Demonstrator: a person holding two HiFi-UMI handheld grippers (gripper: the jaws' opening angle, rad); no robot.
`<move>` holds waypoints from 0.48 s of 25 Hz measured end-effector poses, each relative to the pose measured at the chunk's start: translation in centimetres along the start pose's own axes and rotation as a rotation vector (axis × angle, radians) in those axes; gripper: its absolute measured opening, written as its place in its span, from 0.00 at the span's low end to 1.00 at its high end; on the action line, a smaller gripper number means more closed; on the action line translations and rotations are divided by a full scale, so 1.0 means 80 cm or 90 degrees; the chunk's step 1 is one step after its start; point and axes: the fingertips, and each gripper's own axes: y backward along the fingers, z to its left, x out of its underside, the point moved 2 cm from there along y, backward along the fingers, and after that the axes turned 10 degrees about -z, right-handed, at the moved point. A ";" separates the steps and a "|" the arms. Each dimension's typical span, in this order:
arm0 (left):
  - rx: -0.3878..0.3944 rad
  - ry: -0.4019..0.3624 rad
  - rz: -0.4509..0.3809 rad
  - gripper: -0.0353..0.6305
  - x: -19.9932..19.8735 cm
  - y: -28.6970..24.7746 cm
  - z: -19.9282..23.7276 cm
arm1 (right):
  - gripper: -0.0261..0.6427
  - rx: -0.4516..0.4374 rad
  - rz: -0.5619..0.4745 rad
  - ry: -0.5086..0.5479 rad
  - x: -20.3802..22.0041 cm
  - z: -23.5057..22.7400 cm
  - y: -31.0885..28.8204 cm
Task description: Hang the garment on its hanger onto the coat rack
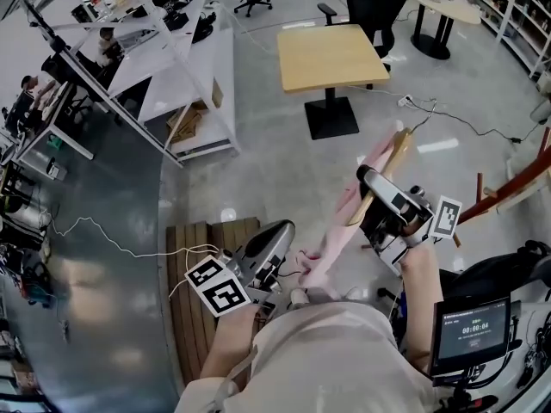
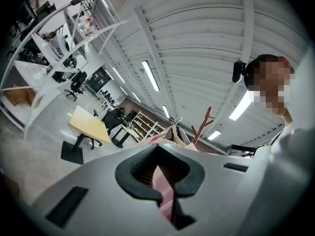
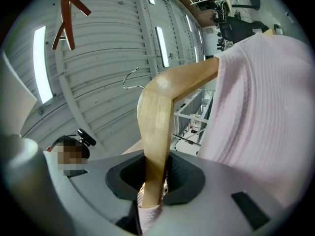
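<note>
A pink garment [image 1: 349, 222] hangs on a wooden hanger [image 1: 394, 155]. My right gripper [image 1: 372, 194] is shut on one arm of the hanger [image 3: 156, 127], with a fold of the garment [image 3: 266, 107] pinched beside the wood. The hanger's metal hook [image 3: 132, 80] points away from the jaws. My left gripper [image 1: 291, 269] is shut on the garment's lower edge; pink cloth [image 2: 161, 181] shows between its jaws. The red-brown coat rack [image 1: 516, 188] stands to the right, apart from the hanger. Its branches also show in the left gripper view [image 2: 203, 124] and overhead in the right gripper view [image 3: 69, 6].
A square wooden table [image 1: 331, 57] on a black base stands ahead, with office chairs [image 1: 379, 3] behind it. White shelving [image 1: 194, 84] runs along the left. A wooden pallet [image 1: 202, 274] lies by the person's feet, and a small screen [image 1: 472, 329] sits at lower right. Cables [image 1: 465, 119] cross the floor.
</note>
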 end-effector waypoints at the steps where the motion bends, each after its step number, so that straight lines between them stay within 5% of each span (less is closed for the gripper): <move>1: 0.008 -0.005 0.002 0.06 -0.002 -0.010 -0.004 | 0.15 -0.004 -0.003 0.001 -0.008 0.003 -0.002; 12: 0.153 -0.072 0.039 0.06 -0.023 -0.152 -0.082 | 0.15 -0.037 -0.050 0.048 -0.105 0.055 -0.008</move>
